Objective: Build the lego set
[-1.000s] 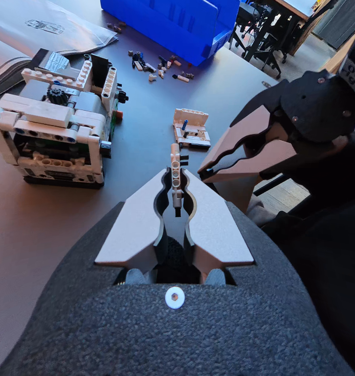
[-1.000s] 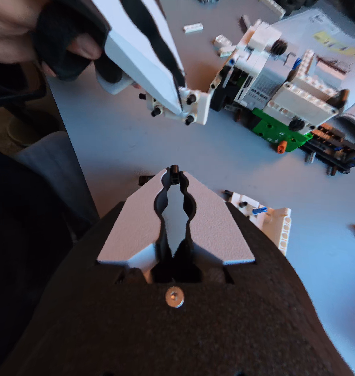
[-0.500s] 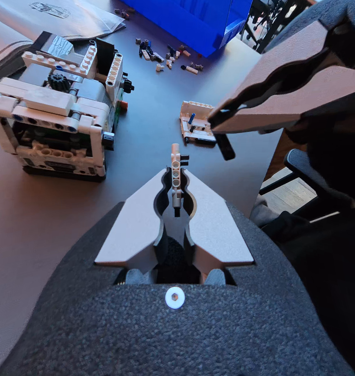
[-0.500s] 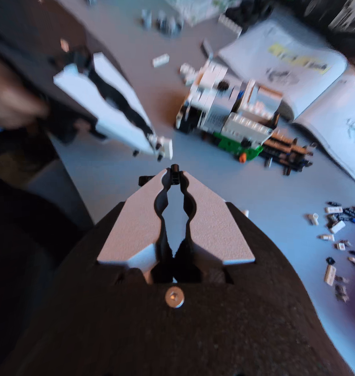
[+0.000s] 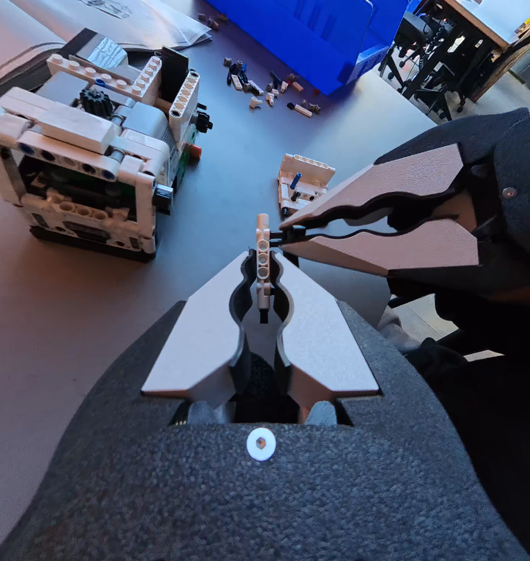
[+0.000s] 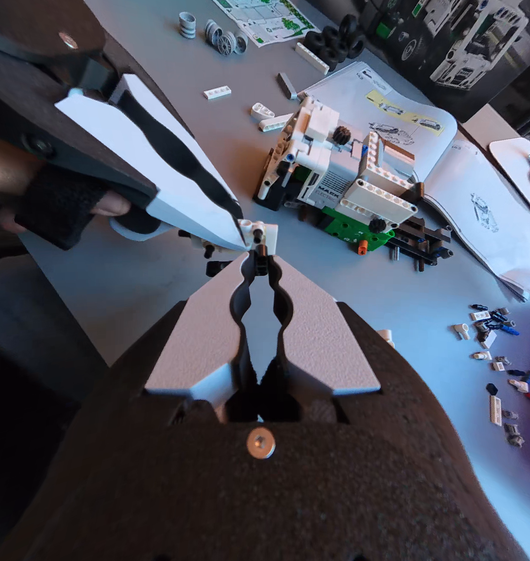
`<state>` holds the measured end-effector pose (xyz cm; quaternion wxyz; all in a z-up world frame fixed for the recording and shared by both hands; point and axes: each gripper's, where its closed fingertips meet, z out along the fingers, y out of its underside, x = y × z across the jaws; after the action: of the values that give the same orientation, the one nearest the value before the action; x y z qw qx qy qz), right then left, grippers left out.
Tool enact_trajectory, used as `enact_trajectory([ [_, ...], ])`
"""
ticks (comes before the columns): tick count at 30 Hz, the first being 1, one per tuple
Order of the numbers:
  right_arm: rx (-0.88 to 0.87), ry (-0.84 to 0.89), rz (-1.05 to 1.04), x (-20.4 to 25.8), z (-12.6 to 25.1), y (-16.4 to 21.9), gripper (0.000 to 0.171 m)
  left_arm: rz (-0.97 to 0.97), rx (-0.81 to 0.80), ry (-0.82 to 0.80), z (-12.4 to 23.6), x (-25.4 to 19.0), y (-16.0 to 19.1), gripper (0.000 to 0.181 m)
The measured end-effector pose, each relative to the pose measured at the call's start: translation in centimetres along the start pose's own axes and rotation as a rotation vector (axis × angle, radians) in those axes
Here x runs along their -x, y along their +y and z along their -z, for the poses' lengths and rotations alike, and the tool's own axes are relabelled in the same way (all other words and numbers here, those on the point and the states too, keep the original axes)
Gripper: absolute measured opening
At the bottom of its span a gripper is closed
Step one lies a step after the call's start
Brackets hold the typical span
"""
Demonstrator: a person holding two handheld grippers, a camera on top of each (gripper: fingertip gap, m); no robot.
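Note:
My left gripper (image 5: 262, 258) is shut on a small white beam piece (image 5: 263, 258) with black pins, held above the table. My right gripper (image 6: 260, 261) is shut on a black pin (image 6: 260, 258); in the left wrist view that pin (image 5: 291, 234) touches the right side of the white piece. In the right wrist view the white piece (image 6: 259, 235) sits just beyond the pin tip. The part-built white, grey and green truck (image 5: 87, 158) stands on the table to the left, also in the right wrist view (image 6: 336, 179). A small white sub-assembly (image 5: 303, 179) lies beyond the grippers.
A blue bin (image 5: 306, 39) stands at the back with loose small parts (image 5: 273, 88) before it. An open instruction booklet (image 6: 458, 188) lies behind the truck. Grey wheel hubs (image 6: 224, 38) and black tyres (image 6: 336, 42) lie at the far side. The table edge (image 5: 376, 309) is near on the right. Both grippers' tips are close together, under 4 cm apart.
My right gripper has come down and in from above, bringing the black pin against the white piece in my left gripper. The left gripper has stayed almost still.

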<state>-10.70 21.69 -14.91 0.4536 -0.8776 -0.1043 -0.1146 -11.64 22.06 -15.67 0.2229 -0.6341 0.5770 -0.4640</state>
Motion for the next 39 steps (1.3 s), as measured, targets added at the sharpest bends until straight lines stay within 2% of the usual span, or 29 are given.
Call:
enact_trajectory([
  [7, -0.007, 0.024, 0.003, 0.3, -0.4, -0.1, 0.007, -0.057, 0.002, -0.082, -0.1, 0.2, 0.2, 0.007],
  [13, -0.076, 0.001, -0.085, 0.0, -0.4, -0.6, 0.007, -0.095, -0.033, -0.148, 0.2, 0.3, -0.2, 0.007],
  [24, -0.206, 0.063, 0.014, -0.1, -0.3, -0.8, 0.007, -0.219, -0.067, -0.228, 0.4, 0.2, -0.7, 0.007],
  [27, -0.181, 0.053, -0.006, -0.2, -0.3, -0.7, 0.007, -0.163, -0.059, -0.18, 0.2, 0.1, -0.6, 0.007],
  [32, -0.164, 0.056, 0.028, -0.1, 0.2, -1.0, 0.007, 0.045, -0.074, -0.008, 0.3, -0.6, -0.8, 0.007],
  [39, -0.178, 0.065, 0.037, -0.4, 0.8, -1.4, 0.007, 0.02, -0.106, 0.023, 0.5, -1.2, -1.3, 0.007],
])
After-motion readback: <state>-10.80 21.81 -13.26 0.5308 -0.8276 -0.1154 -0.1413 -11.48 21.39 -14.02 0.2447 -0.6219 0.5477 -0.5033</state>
